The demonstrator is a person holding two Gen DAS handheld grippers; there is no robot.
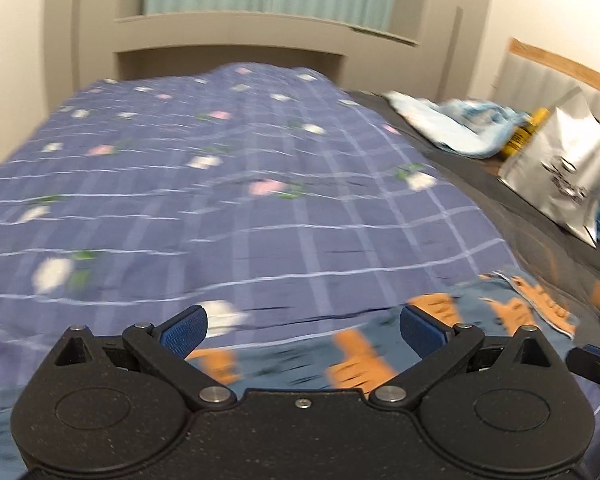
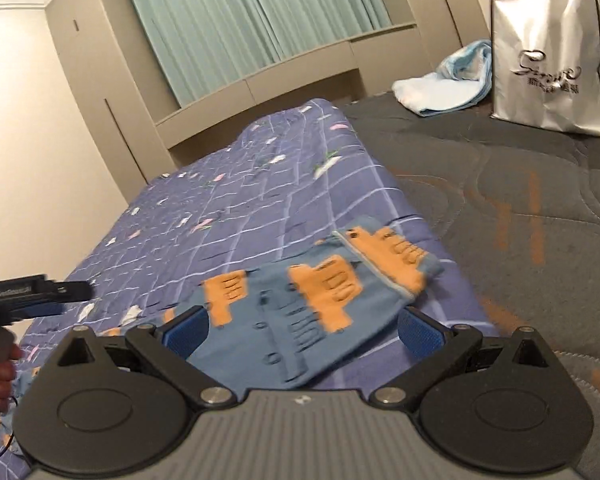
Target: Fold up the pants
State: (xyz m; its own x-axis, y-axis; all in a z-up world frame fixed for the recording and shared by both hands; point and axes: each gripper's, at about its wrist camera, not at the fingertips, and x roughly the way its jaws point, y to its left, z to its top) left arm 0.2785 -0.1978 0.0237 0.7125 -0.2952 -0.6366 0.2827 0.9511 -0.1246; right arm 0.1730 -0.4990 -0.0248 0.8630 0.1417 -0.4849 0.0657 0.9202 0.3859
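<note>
Small blue pants (image 2: 300, 312) with orange truck prints lie flat on the purple checked bedspread (image 2: 228, 216), one end with a pale hem turned toward the far right. My right gripper (image 2: 302, 330) hovers open just above their near part, nothing between its blue pads (image 2: 188, 332). In the left wrist view the same pants (image 1: 348, 352) appear blurred under my left gripper (image 1: 302, 330), which is open too and holds nothing. The right gripper's tip (image 1: 596, 364) shows at the right edge there. The left gripper (image 2: 36, 292), held by a hand (image 2: 0, 380), sits at the left edge of the right wrist view.
A silver shopping bag (image 2: 552, 52) and a light blue towel (image 2: 444, 88) sit on the dark grey mattress (image 2: 520, 208) at the far right. A yellow item (image 1: 524, 136) lies beside the bag. Beige cabinets (image 2: 100, 92) and green curtains (image 2: 252, 12) stand beyond the bed.
</note>
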